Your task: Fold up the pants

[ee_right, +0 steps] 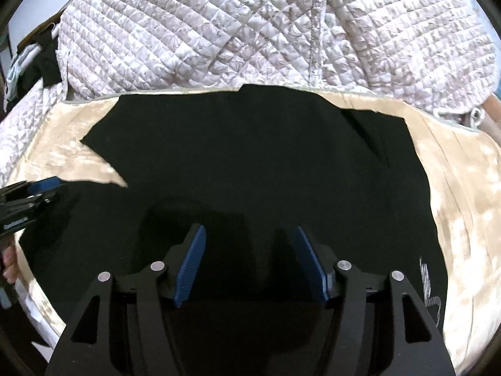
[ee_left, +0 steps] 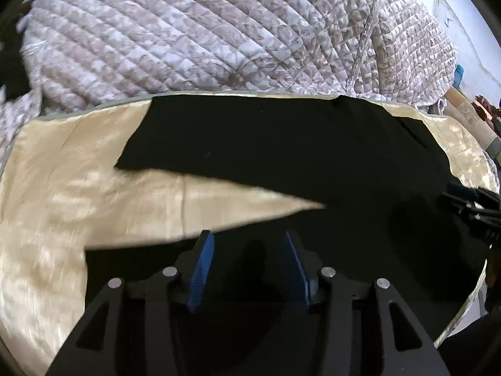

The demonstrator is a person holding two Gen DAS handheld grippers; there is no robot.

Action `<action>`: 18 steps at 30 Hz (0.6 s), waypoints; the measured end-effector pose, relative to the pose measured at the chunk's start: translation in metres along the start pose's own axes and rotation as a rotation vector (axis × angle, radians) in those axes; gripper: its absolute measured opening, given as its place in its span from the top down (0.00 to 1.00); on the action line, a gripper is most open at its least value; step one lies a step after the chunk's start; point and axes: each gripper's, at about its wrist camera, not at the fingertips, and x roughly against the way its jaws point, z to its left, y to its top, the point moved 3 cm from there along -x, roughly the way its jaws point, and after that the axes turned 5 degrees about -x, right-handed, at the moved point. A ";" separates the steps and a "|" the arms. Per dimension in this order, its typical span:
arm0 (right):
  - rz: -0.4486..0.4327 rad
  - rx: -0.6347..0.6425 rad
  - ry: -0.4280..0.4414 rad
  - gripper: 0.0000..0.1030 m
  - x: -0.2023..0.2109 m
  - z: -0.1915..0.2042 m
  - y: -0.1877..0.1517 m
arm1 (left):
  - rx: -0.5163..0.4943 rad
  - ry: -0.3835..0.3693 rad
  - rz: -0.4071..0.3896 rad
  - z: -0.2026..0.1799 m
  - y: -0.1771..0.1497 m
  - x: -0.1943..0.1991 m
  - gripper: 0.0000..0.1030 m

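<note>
Black pants (ee_left: 281,150) lie spread flat on a cream satin sheet (ee_left: 62,194), their two legs parted in a V toward the left. My left gripper (ee_left: 249,241) hovers over the near leg, open, with nothing between its blue pads (ee_left: 202,269). In the right wrist view the same pants (ee_right: 250,150) fill the middle, with white lettering (ee_right: 429,285) near the right hem. My right gripper (ee_right: 249,235) stands open above the dark cloth and its blue pads (ee_right: 189,269) hold nothing. The left gripper (ee_right: 47,188) shows at that view's left edge.
A white quilted bedspread (ee_left: 203,31) is heaped behind the pants along the sheet's far edge. The right gripper's black body (ee_left: 472,213) enters at the right. A hand (ee_right: 9,263) grips the left tool. Dark clothing (ee_right: 43,59) lies at the far left.
</note>
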 end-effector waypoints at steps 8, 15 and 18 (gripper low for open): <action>0.001 0.093 -0.016 0.40 -0.039 -0.032 0.064 | -0.022 0.020 -0.026 0.027 0.069 -0.053 0.44; 0.007 0.126 -0.005 0.35 -0.087 -0.061 0.119 | -0.090 0.018 -0.038 0.039 0.121 -0.112 0.37; 0.011 0.128 0.011 0.35 -0.107 -0.071 0.136 | -0.107 -0.004 -0.048 0.041 0.136 -0.132 0.36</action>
